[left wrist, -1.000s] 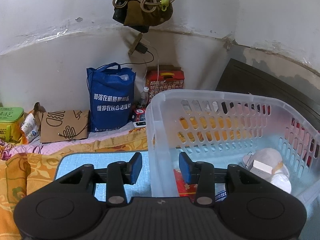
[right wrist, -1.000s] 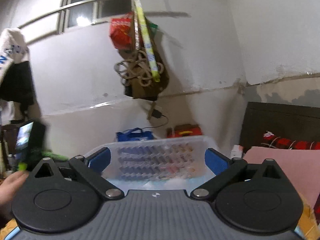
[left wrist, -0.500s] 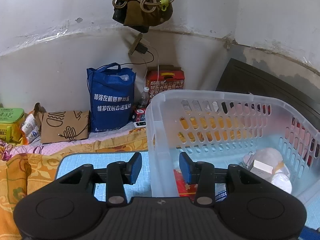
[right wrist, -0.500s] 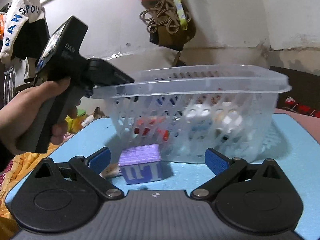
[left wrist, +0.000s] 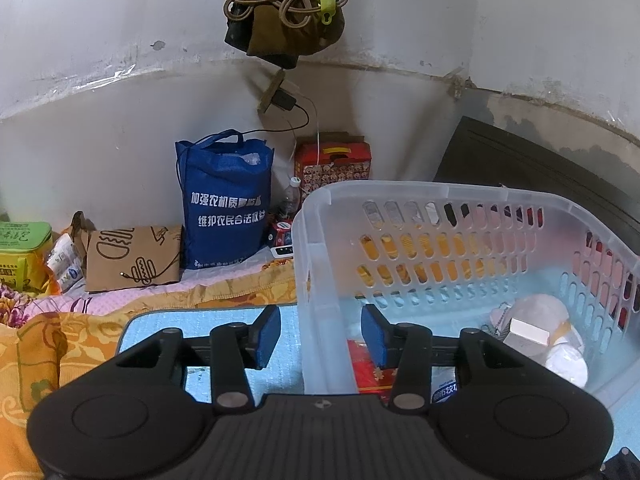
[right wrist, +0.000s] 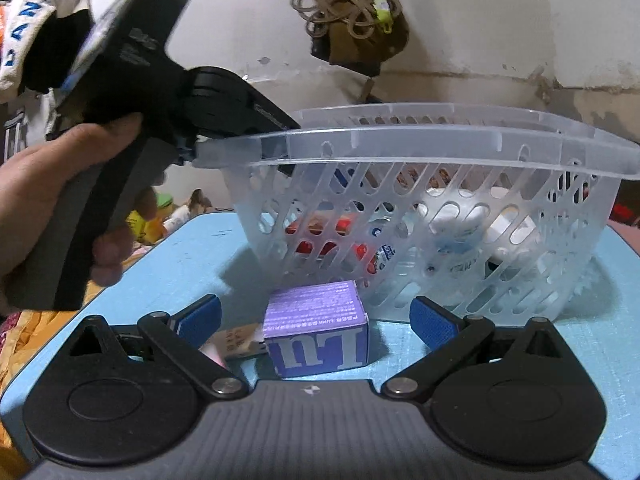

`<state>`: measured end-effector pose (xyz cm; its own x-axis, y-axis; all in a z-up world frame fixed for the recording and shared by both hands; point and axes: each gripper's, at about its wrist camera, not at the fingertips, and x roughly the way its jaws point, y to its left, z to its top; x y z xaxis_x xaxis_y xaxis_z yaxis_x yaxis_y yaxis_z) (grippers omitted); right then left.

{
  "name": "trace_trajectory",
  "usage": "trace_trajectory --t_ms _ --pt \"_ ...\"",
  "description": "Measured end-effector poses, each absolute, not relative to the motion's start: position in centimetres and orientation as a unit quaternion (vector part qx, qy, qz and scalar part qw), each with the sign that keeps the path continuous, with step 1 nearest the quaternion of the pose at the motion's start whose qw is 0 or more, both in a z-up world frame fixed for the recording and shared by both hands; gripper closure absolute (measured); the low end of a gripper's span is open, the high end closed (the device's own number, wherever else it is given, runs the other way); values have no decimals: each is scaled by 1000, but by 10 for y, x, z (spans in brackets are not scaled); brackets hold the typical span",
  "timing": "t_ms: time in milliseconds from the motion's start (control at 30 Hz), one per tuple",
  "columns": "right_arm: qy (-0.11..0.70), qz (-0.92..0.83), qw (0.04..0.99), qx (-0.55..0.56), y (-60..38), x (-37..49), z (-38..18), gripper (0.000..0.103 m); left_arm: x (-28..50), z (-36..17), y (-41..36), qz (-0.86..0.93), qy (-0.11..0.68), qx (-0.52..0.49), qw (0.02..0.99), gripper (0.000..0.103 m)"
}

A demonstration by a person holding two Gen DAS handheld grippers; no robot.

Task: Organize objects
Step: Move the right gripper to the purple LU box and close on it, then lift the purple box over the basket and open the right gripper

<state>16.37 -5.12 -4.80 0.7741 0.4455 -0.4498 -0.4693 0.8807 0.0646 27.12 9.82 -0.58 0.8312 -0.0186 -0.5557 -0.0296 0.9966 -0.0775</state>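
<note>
A clear plastic basket (left wrist: 400, 192) stands on a blue mat (left wrist: 208, 320); it also shows in the right wrist view (right wrist: 400, 136). It holds a red packet (left wrist: 368, 368), white pouches (left wrist: 540, 320) and a small white box (left wrist: 528, 330). My left gripper (left wrist: 320, 336) straddles the basket's near-left corner wall, one finger inside and one outside; whether it grips the wall is unclear. My right gripper (right wrist: 316, 320) is open, low over the mat. A purple box (right wrist: 316, 328) lies between its fingers, untouched, beside a flat brown packet (right wrist: 236, 340).
A blue tote bag (left wrist: 226, 200), a brown paper bag (left wrist: 132, 260), a red carton (left wrist: 332, 164), a bottle (left wrist: 290, 200) and a green box (left wrist: 22, 252) stand along the wall on patterned bedding. A dark headboard (left wrist: 540, 160) is at right.
My right gripper dropped from facing the wall to low over the mat and moved closer to the purple box. The left gripper and the basket hardly moved.
</note>
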Motion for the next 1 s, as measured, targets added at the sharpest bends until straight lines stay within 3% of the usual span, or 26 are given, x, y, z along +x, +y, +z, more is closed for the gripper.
trace_trajectory --t_ms 333,567,700,1000 --pt "283 224 932 -21 -47 182 -55 4 271 -5 98 4 290 -39 956 54" --pt "290 223 930 -14 -47 183 -57 31 272 -4 98 4 291 -39 956 53" --pt "289 224 931 -15 -47 181 -57 40 272 -4 100 1 290 -41 956 53" --pt "271 233 934 -17 -55 169 -52 42 272 -5 100 4 289 -41 956 53"
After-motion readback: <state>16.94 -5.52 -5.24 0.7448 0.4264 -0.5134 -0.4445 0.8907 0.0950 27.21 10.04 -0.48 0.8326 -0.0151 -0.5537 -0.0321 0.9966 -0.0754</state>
